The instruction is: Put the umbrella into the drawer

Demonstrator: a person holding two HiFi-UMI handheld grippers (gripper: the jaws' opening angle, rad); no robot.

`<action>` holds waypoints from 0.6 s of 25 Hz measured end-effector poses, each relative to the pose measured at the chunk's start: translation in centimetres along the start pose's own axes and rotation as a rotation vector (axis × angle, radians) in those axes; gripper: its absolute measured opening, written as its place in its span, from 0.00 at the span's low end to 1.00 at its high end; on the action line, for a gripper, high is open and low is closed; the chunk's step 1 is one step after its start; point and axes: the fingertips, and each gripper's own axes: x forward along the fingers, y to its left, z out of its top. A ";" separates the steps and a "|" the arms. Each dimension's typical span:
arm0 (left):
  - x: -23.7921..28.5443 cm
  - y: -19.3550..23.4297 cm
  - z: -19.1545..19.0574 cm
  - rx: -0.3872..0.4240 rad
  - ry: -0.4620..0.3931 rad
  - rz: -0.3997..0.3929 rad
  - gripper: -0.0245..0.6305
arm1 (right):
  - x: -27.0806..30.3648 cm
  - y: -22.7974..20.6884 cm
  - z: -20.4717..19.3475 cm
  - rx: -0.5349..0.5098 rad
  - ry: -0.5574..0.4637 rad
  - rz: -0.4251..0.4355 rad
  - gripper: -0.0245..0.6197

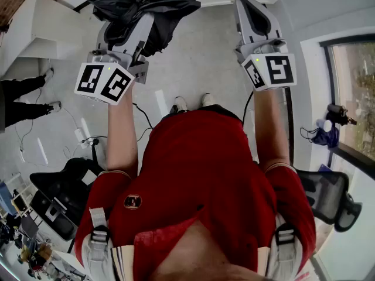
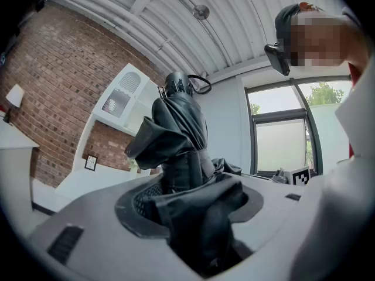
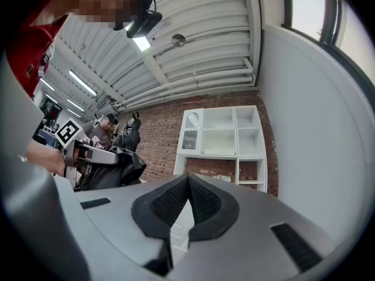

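A black folded umbrella (image 1: 153, 6) is bunched at the top of the head view, and my left gripper (image 1: 133, 17) is shut on it. In the left gripper view its fabric (image 2: 179, 136) rises between the jaws, with the strap end uppermost, and fills the gap at the left gripper (image 2: 190, 201). My right gripper (image 1: 249, 3) is raised beside it, a little apart, shut with nothing between its pads (image 3: 202, 204). From the right gripper view the umbrella (image 3: 114, 171) shows at the left. I cannot make out a drawer.
A white shelf unit (image 3: 225, 142) stands against a brick wall (image 3: 158, 142). White furniture (image 1: 41, 28) lies at the upper left. A black office chair (image 1: 328, 195) is at the right by the window (image 1: 354, 81). Another person's legs (image 1: 23, 101) and floor cables (image 1: 82, 136) are at the left.
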 end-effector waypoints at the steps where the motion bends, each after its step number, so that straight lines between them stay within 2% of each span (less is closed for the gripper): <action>1: 0.0 0.0 0.0 -0.001 0.002 -0.001 0.42 | -0.1 0.0 0.1 0.007 -0.007 0.004 0.04; 6: 0.1 0.0 -0.2 -0.002 0.015 -0.018 0.42 | -0.4 -0.1 0.3 0.024 -0.029 -0.010 0.04; 15: -0.6 2.3 -1.1 -0.040 0.022 -0.054 0.42 | -1.1 0.7 -0.9 0.014 0.028 -0.079 0.04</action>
